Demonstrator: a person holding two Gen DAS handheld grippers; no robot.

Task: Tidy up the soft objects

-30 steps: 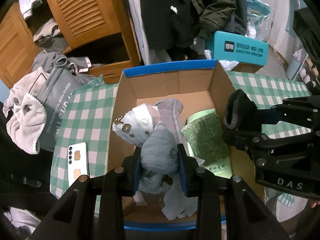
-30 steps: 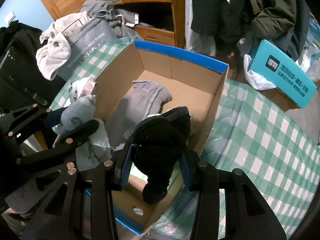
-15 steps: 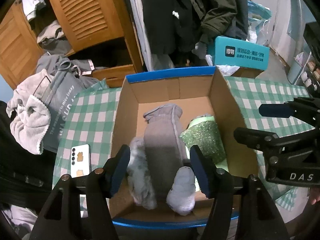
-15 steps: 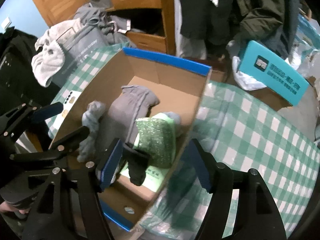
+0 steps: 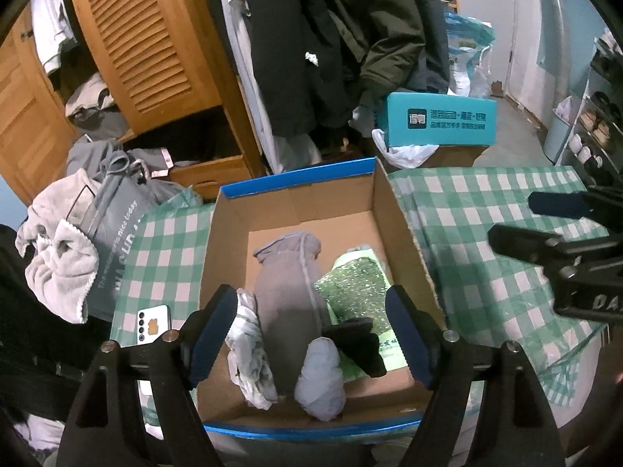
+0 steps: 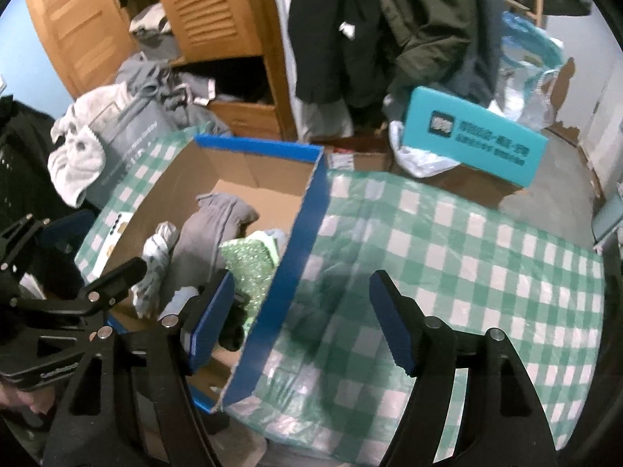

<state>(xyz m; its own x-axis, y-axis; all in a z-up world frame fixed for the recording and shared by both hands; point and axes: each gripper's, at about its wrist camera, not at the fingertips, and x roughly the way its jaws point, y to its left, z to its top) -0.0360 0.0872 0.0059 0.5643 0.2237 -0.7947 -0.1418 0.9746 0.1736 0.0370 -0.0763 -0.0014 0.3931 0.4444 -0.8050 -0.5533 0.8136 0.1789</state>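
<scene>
- Grey towel (image 5: pixel 58 268) lies draped at the far left of the left wrist view, off the table edge, against a grey printed bag (image 5: pixel 117 241).
- We note a white phone (image 5: pixel 152 325) face down on the green-and-white checked tablecloth (image 5: pixel 467 210), just beside the left wall of the cardboard box (image 5: pixel 296 202).
- Box has blue-taped rims and stands open on the cloth; all the soft items we see lie inside it.
- Inside, from left: a pale patterned cloth bundle (image 5: pixel 249 346) against the left wall, a long grey garment (image 5: pixel 288 284) down the middle, and a rolled light-grey sock ball (image 5: pixel 321 383) at its near end.
- Right of these: a green sparkly pouch (image 5: pixel 352 292) on a pale green packet, with a black sock (image 5: pixel 356 344) lying across its near corner and touching the sock ball.
- Left gripper (image 5: pixel 311 338) hangs over the near half of the box; its jaws are opening, blue pads wide apart and pressing on nothing, the items lying below them.
- Right gripper (image 6: pixel 301 323) straddles the right wall of the box, one finger over the inside and the other over the bare cloth; jaws spread and empty.
- Teal printed carton (image 5: pixel 440 120) stands beyond the table, at right.
</scene>
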